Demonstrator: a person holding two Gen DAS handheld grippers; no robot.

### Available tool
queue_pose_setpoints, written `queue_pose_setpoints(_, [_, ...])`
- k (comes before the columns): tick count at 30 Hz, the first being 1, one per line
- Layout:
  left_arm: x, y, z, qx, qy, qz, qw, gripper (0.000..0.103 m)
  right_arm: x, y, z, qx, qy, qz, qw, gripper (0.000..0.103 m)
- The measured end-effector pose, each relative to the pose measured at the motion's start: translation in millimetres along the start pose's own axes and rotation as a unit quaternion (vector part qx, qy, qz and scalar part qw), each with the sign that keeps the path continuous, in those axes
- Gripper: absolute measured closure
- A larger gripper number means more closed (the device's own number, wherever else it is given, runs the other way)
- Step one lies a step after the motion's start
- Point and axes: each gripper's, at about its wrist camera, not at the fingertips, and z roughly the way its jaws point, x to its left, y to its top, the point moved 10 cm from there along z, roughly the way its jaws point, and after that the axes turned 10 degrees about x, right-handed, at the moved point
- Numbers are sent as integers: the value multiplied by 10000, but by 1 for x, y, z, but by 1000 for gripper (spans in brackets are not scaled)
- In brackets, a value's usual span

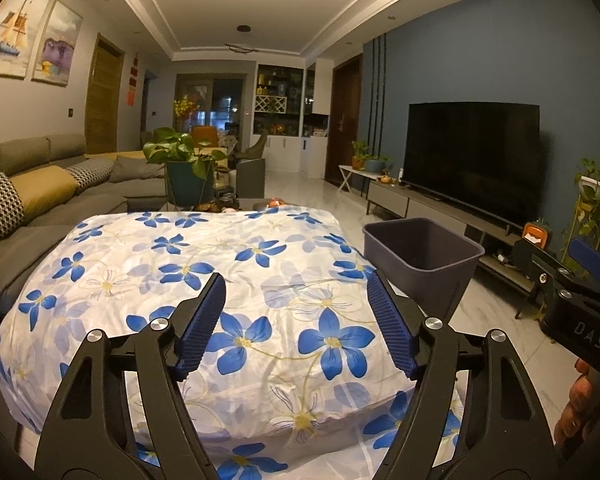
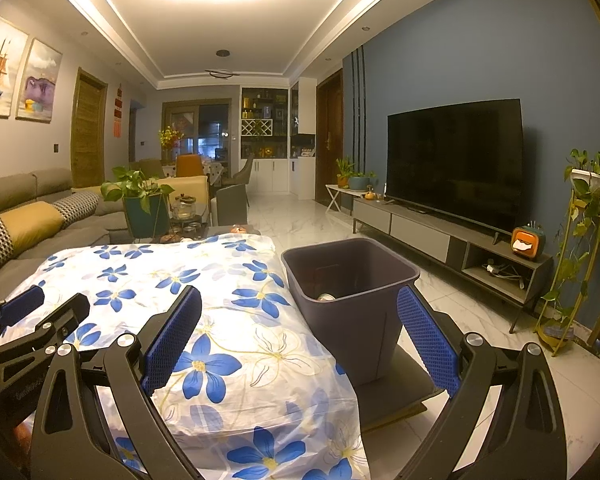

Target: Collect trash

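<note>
Your left gripper (image 1: pixel 296 320) hangs over the flower-print cloth (image 1: pixel 228 264) with its jaws spread wide and nothing between the ribbed blue pads (image 1: pixel 204 320). Your right gripper (image 2: pixel 300 340) is spread just as wide and also empty, one finger over the cloth and the other in front of the bin.

The dark grey trash bin (image 2: pixel 356 316) stands upright just beside the right edge of the covered table, mouth facing up, walls tapering toward the base, set on a low dark platform (image 2: pixel 396 396). From the left wrist view you see only the bin's rim and bare inner walls (image 1: pixel 424 256), and the right gripper's body comes in at the frame's right edge with fingertips of your hand (image 1: pixel 576 400) under it. The right wrist view looks deeper into the bin and shows a metallic can (image 2: pixel 326 297) lying at the bottom (only a sliver is visible, so its long axis cannot be told). That view also catches the left gripper at its lower left.

The cloth's top shows no loose items in either view.
</note>
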Motion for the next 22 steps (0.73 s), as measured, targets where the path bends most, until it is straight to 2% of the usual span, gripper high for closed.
queue_pose_setpoints(9, [3,-2,-1,-9,35,9,10000,31,1,1,-1,-12,5,6,10000,8])
queue_pose_setpoints(17, [6,-2,-5,-88,124,22,9999,14,1,2,-3,-39,19,19,10000,8])
queue_pose_setpoints(22, [10,-1,-7,-101,179,7,9998,13,2,2,-3,-44,42,46,10000,8])
